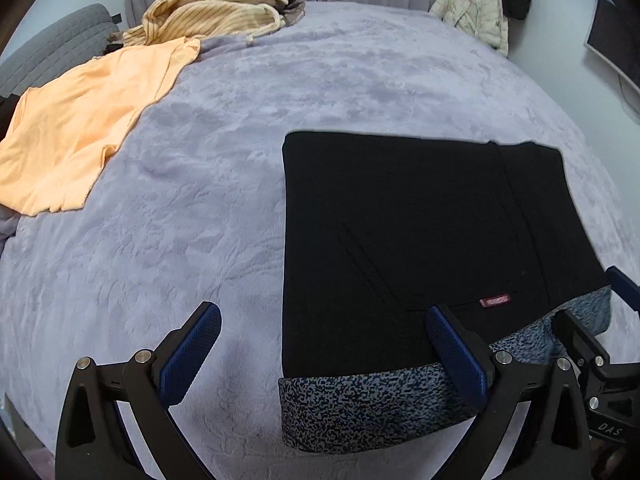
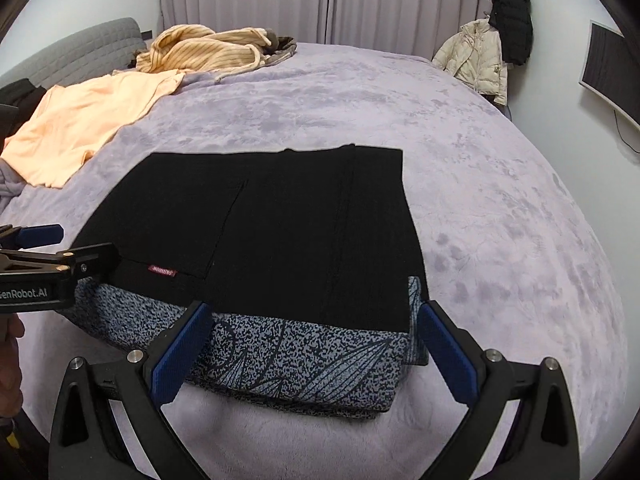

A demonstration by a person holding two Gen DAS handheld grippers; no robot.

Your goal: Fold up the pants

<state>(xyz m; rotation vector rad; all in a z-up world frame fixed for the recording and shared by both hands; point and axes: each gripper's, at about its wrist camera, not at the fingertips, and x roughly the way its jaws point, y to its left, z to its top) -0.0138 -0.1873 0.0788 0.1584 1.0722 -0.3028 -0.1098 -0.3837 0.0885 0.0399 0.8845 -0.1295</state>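
The black pants [image 1: 404, 232] lie folded into a flat rectangle on the lilac bed cover [image 1: 224, 128], on top of a folded blue speckled garment [image 1: 360, 404] that sticks out at the near edge. A small red label [image 1: 495, 301] shows near the pants' front edge. My left gripper [image 1: 322, 344] is open and empty, low over the near left corner of the stack. In the right wrist view the pants [image 2: 280, 232] and speckled garment [image 2: 296, 360] lie just ahead of my right gripper [image 2: 312, 344], which is open and empty at the stack's near edge.
An orange T-shirt [image 1: 80, 120] lies on the bed's left side, a striped yellow garment [image 1: 208, 12] behind it. A grey headboard [image 1: 52, 44] stands far left. A cream jacket [image 1: 476, 12] and a black one [image 2: 512, 20] hang at the far right; a monitor [image 2: 608, 72] is on the right wall.
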